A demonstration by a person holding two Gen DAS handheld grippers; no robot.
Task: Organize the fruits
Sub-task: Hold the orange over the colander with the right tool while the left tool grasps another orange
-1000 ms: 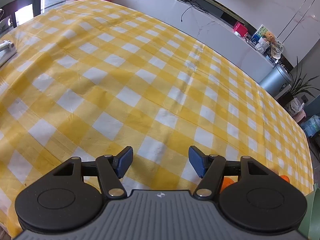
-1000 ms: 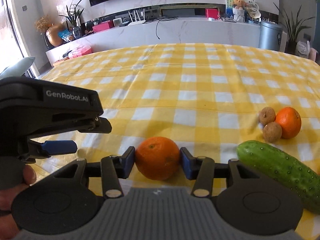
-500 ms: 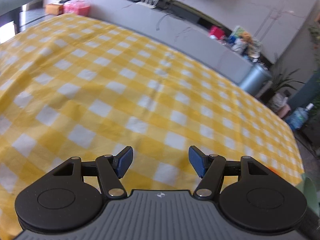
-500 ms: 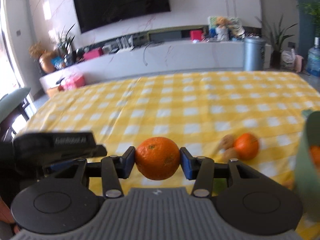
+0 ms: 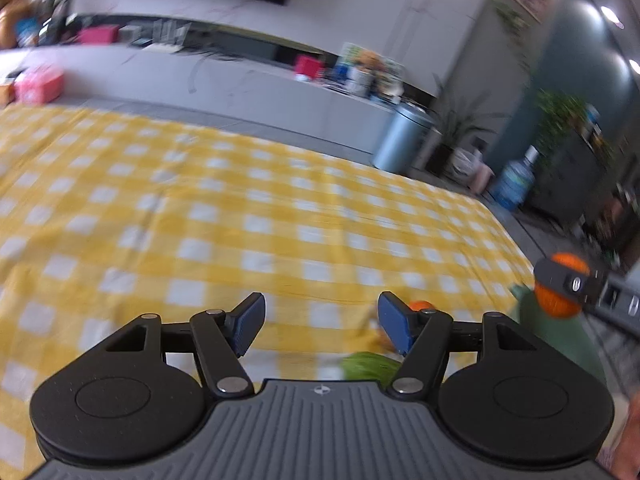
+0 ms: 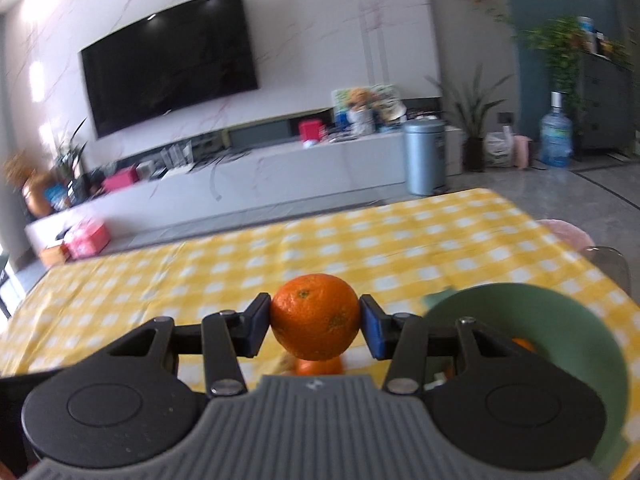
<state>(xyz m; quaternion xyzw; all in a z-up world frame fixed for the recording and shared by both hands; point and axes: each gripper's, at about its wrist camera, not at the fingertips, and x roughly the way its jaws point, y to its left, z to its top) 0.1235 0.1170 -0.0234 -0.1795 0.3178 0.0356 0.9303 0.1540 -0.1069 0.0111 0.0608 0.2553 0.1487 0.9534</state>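
Over the yellow-checked counter point(image 6: 400, 232), right tongs point(image 6: 316, 326) are clamped on a round orange mandarin point(image 6: 315, 316), beside the green bowl point(image 6: 568, 320) already holding something orange. Left tongs point(image 5: 320, 326) gape wide, empty. Another orange fruit point(image 5: 419, 305) and something green and blurry point(image 5: 368, 366) look left.
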